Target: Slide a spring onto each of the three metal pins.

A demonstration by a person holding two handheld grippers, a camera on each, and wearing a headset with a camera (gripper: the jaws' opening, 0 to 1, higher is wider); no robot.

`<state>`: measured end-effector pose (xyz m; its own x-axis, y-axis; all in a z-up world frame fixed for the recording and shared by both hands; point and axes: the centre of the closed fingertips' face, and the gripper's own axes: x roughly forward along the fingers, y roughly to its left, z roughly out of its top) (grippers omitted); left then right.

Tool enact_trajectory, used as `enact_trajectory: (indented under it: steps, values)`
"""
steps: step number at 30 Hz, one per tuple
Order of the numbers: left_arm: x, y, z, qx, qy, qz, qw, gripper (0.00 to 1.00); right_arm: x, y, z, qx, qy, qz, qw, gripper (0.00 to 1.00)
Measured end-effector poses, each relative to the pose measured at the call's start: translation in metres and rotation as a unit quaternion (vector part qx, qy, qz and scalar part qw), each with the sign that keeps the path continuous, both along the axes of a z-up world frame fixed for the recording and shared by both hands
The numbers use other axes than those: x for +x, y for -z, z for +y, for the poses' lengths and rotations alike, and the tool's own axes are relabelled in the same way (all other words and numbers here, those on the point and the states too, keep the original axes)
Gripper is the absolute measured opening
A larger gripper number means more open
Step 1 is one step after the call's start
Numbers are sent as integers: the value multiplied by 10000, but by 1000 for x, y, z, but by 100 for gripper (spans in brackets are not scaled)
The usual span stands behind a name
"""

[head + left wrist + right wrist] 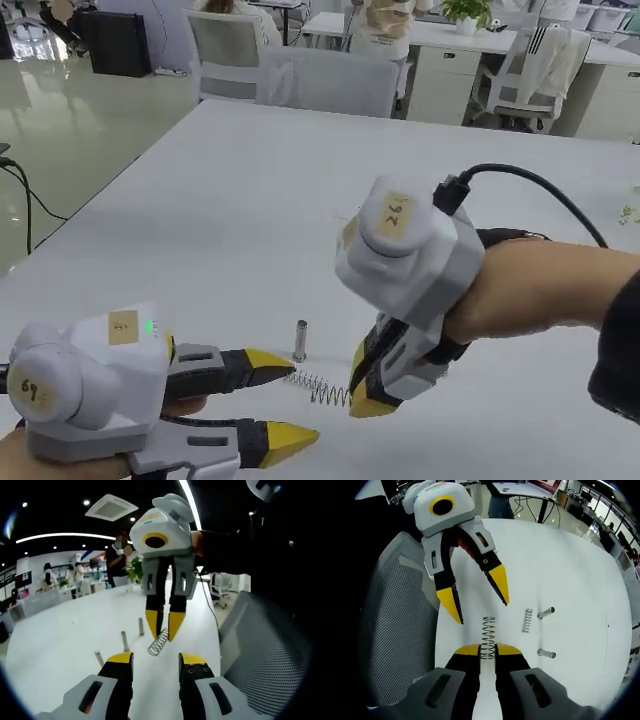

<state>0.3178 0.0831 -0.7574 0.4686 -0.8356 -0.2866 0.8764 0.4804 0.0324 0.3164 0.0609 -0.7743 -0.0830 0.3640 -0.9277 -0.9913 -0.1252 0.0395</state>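
A thin wire spring (488, 630) sticks out from between the fingertips of my right gripper (488, 651), which is shut on its near end. In the head view the same spring (318, 388) reaches left from the right gripper (362, 396), just above the white table. My left gripper (285, 400) faces it, open and holding nothing. Three short metal pins (124, 641) stand upright in a row to the left of the held spring (158, 644). One pin (300, 340) stands just behind the spring. A second spring (527, 620) lies loose beside a pin (546, 612).
The white table (250, 200) stretches far and wide behind the pins. Grey chairs (330, 80) stand at its far edge. A mesh chair (400, 620) sits close by the near table edge. A black cable (530, 185) trails from the right gripper.
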Motion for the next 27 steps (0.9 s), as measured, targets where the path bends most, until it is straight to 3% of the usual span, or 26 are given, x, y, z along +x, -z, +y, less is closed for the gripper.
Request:
enact_trajectory:
  steps: [14,27]
  values:
    - [-8,-1,-8,12,240,10,9997,17,-17,-4,6,-100,-528,93,9985,7]
    - [-20,-3,-12,38,464,37,9989,5,-28,-8,6,-148,-708,150,9973,7]
